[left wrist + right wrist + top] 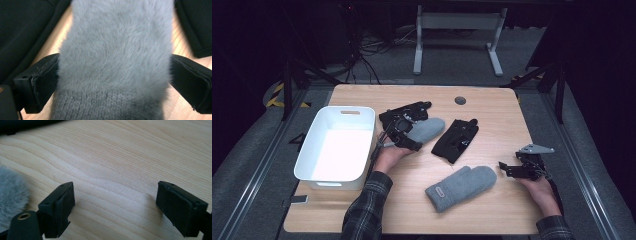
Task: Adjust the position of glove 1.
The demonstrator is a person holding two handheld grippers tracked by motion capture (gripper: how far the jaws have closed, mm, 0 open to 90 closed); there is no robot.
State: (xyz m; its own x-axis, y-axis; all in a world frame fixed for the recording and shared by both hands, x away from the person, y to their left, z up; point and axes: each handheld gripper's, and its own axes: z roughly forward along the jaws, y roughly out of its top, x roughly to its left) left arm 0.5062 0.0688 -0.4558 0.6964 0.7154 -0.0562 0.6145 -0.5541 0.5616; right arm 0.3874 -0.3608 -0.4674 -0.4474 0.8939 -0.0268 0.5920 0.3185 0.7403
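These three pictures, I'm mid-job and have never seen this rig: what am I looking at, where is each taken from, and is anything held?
No robot arm here: a person at a wooden table holds a two-jaw gripper in each hand. The high view looks down from above the person's side. The other two come from cameras riding on the grippers, looking along their black jaws.

On the table lie a white bin, a black glove, and two grey mittens. The left gripper is over the far grey mitten; its jaws stand wide on either side of the cuff, apparently touching the fluff but not squeezing it. The right gripper is open over bare wood, beside the near grey mitten. Nothing is firmly held.
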